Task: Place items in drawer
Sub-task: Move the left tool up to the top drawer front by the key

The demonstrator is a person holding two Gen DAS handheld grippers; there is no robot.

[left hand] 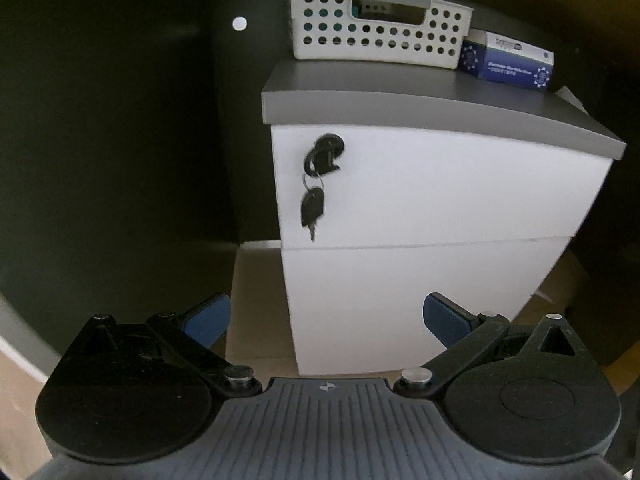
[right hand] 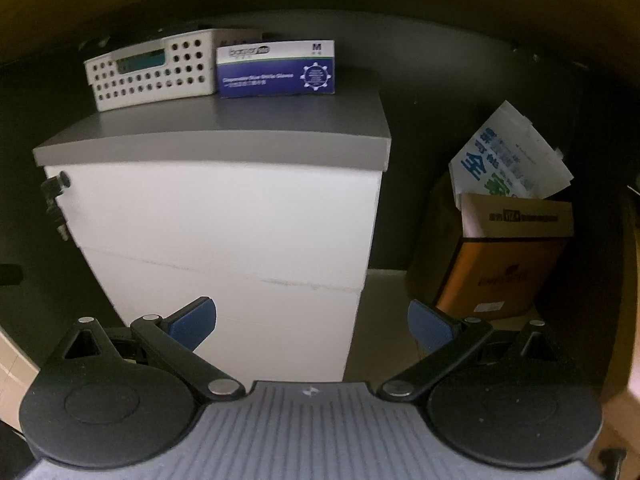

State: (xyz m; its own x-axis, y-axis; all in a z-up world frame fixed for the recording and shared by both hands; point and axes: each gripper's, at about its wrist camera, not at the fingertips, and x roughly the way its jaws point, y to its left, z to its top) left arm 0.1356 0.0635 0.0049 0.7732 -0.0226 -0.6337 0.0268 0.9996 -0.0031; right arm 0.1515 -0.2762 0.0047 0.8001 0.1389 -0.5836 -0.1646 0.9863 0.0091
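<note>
While both sets of jaws gape empty, glove box [right hand: 276, 69] well beyond, atop closed drawer cabinet [right hand: 224, 220]

Matt white cabinet [left hand: 420, 200], perforated plastic basket [left hand: 372, 28]

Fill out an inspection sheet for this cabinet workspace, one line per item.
Surface: grey cabinet top, bare at the front.
Job's things: white basket and blue glove box side by side at the back; both drawers closed; key hanging from the lock.
Clutter: orange box holding paper packets, right of the cabinet.
Grippers: left gripper and right gripper open, empty.
Cables: nothing seen.
Surroundings: dark walls, pale floor.
</note>
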